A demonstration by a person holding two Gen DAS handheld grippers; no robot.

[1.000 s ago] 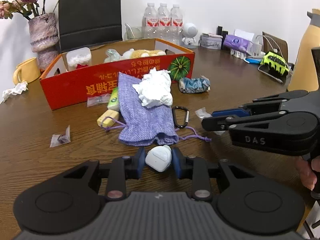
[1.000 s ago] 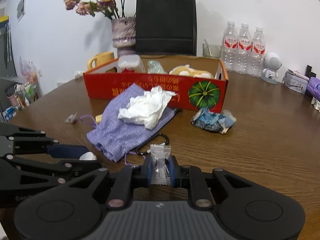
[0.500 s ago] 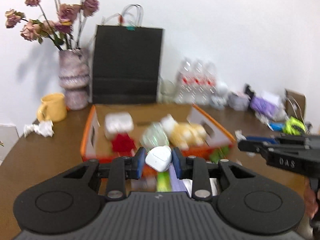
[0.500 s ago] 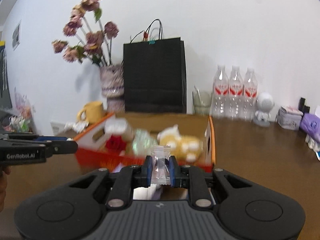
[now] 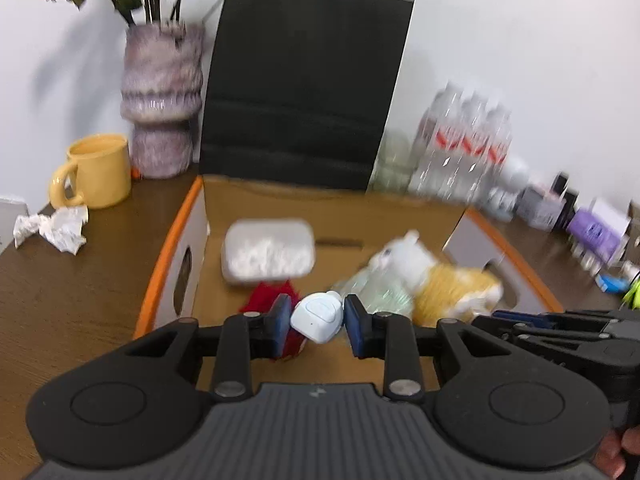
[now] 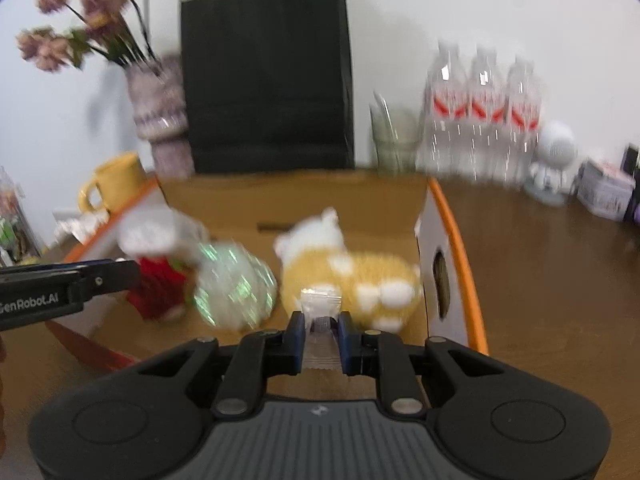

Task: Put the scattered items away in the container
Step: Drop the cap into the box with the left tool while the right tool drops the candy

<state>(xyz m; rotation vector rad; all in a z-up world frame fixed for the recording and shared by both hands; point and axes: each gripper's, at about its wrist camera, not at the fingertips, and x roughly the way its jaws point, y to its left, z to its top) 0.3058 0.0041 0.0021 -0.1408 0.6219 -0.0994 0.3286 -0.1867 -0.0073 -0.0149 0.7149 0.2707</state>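
My left gripper (image 5: 318, 322) is shut on a small white earbud case (image 5: 318, 317) and holds it over the open cardboard box (image 5: 168, 264). My right gripper (image 6: 322, 330) is shut on a clear candy wrapper (image 6: 320, 308) and holds it over the same box (image 6: 452, 240), near its right side. Inside the box lie a clear lidded tub (image 5: 268, 250), a red item (image 5: 266, 298), a shiny clear bag (image 6: 234, 284) and a yellow and white plush toy (image 6: 348, 272). The right gripper shows at the right of the left wrist view (image 5: 560, 328).
A black paper bag (image 5: 304, 84) stands behind the box. A vase of flowers (image 5: 162, 96), a yellow mug (image 5: 96, 172) and crumpled paper (image 5: 54, 228) are at the left. Water bottles (image 6: 484, 112), a glass (image 6: 394, 136) and a small white robot figure (image 6: 554, 168) are at the back right.
Both grippers rose from the table with their items and moved forward over the box. The view now looks down into the box interior.
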